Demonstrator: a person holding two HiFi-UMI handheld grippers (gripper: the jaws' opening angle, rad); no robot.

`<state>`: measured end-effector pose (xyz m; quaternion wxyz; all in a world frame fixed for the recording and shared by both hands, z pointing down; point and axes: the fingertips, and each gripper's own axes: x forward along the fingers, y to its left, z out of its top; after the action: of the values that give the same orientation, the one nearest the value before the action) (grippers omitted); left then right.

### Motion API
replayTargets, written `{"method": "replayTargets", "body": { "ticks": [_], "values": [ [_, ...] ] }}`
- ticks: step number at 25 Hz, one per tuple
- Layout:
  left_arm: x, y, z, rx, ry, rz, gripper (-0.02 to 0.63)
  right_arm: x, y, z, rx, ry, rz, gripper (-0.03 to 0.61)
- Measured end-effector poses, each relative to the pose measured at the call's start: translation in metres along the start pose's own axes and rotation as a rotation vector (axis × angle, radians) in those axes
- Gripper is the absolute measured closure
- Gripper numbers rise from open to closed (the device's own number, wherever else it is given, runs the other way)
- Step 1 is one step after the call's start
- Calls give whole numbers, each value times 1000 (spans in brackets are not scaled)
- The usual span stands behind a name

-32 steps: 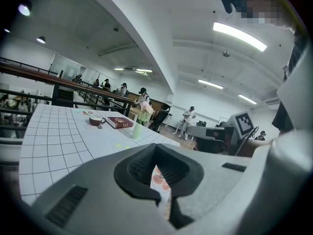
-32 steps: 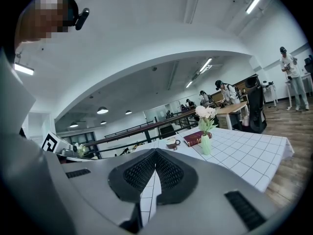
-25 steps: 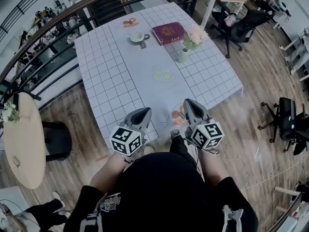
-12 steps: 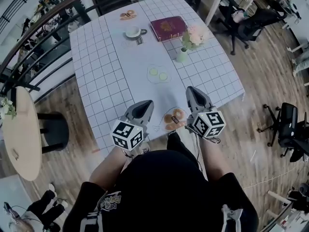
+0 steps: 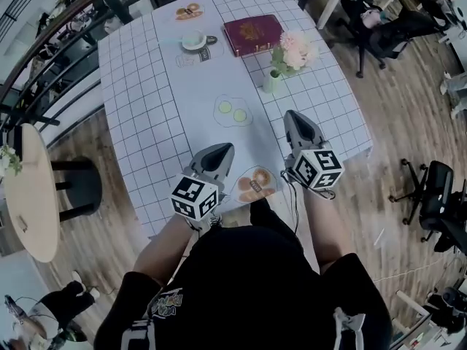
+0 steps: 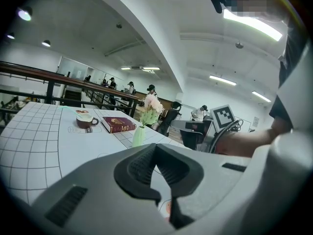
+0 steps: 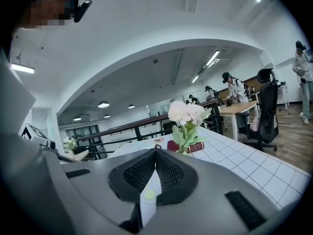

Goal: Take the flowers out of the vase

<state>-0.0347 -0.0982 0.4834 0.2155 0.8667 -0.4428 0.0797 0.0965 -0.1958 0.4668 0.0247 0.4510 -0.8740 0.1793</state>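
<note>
Pale pink flowers point(image 5: 295, 49) stand in a light green vase point(image 5: 271, 82) on the right half of the white checked table point(image 5: 139, 100). Both grippers hover over the table's near edge, well short of the vase. The left gripper point(image 5: 223, 151) is shut and empty, and so is the right gripper point(image 5: 291, 116), which is the closer one to the vase. The left gripper view shows the flowers point(image 6: 152, 104) and vase point(image 6: 139, 136) beyond the closed left gripper point(image 6: 155, 146). The right gripper view has the flowers point(image 7: 187, 112) just above the closed right gripper point(image 7: 155, 150).
A dark red book point(image 5: 253, 33) and a cup on a saucer point(image 5: 194, 41) lie behind the vase. A plate with green pieces point(image 5: 231, 110) sits mid-table; a plate of orange food point(image 5: 254, 184) lies between the grippers. Office chairs point(image 5: 387, 28) stand to the right, a railing point(image 5: 51, 42) to the left.
The person has stepped toward the table. Both grippers, still shut, have moved forward from in front of the table edge to over it, nearer the vase.
</note>
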Motion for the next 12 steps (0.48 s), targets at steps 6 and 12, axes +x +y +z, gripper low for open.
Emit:
{"method": "replayTargets", "body": {
  "ticks": [6,12],
  "values": [
    [37,3,-2,12,7,22,606,28,-33,-8,17,27,18,557],
    [74,8,1,22,4,55,606,54,-60,-15,38,45,47,557]
  ]
}}
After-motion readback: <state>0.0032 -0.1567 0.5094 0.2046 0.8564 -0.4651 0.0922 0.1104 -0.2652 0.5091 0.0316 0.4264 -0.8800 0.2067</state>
